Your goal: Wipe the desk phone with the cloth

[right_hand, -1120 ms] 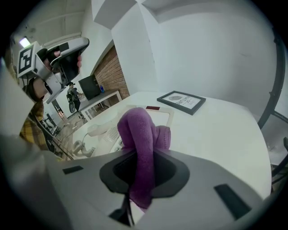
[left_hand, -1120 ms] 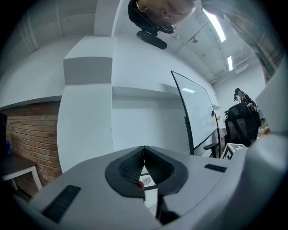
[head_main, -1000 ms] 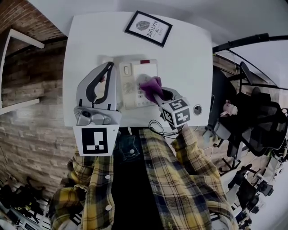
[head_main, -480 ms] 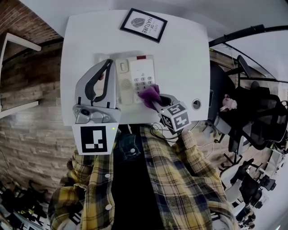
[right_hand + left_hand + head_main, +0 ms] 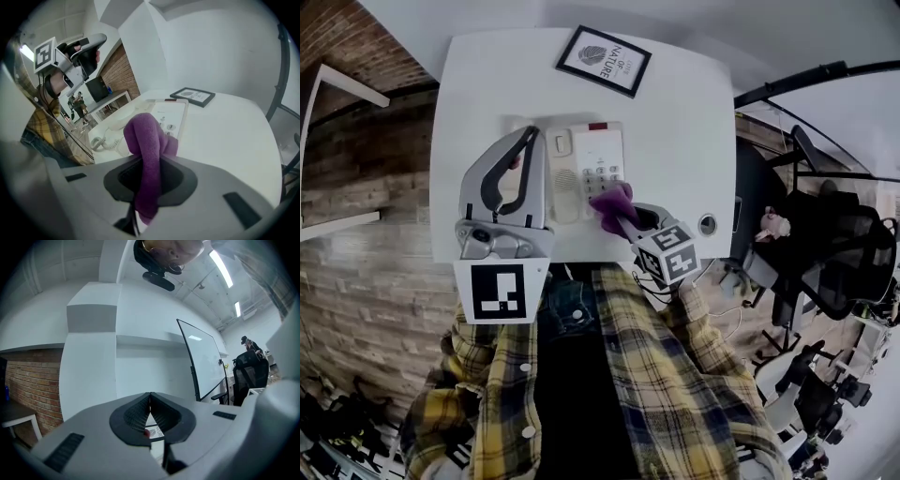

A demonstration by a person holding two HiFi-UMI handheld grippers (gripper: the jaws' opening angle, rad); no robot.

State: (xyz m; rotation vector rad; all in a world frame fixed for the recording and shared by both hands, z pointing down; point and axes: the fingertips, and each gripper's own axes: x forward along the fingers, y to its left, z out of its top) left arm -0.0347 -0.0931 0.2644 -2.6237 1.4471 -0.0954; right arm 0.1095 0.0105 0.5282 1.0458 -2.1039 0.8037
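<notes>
The cream desk phone (image 5: 581, 169) lies on the white table (image 5: 675, 122), keypad up. My right gripper (image 5: 624, 214) is shut on the purple cloth (image 5: 614, 200), which rests against the phone's near right corner, beside the keypad. In the right gripper view the cloth (image 5: 147, 140) sticks up from between the jaws, with the phone (image 5: 164, 117) and its coiled cord (image 5: 101, 137) beyond. My left gripper (image 5: 525, 141) is held raised over the phone's left side, jaws shut with nothing between them (image 5: 150, 395). It hides the handset in the head view.
A black-framed picture (image 5: 604, 60) lies at the table's far edge. A round cable hole (image 5: 706, 224) sits near the table's right front corner. Office chairs (image 5: 834, 253) stand off to the right, and a brick wall (image 5: 366, 234) runs along the left.
My right gripper has dragged the cloth from the middle of the keypad toward me, to the phone's near right corner. The left gripper has stayed raised and shut.
</notes>
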